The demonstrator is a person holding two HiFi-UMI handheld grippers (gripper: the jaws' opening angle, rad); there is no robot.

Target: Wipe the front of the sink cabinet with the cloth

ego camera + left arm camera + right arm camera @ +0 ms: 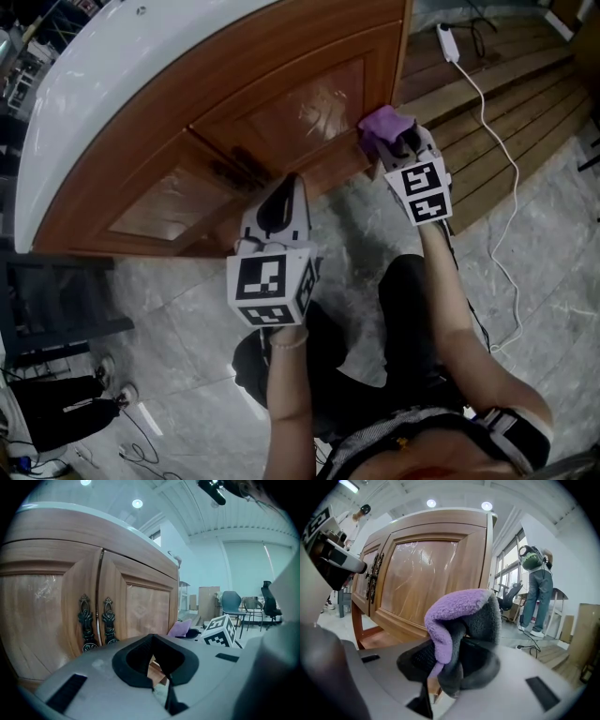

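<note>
Nearest, the left gripper (pixel 284 187) hangs clenched on nothing, apart from the door handles (pixel 96 620). Beyond it, the right gripper (pixel 405 142) is clamped on the purple cloth (pixel 380 127), which sits at the lower right corner of the sink cabinet front (pixel 281 103). The white sink top (pixel 103 66) lies farthest.
</note>
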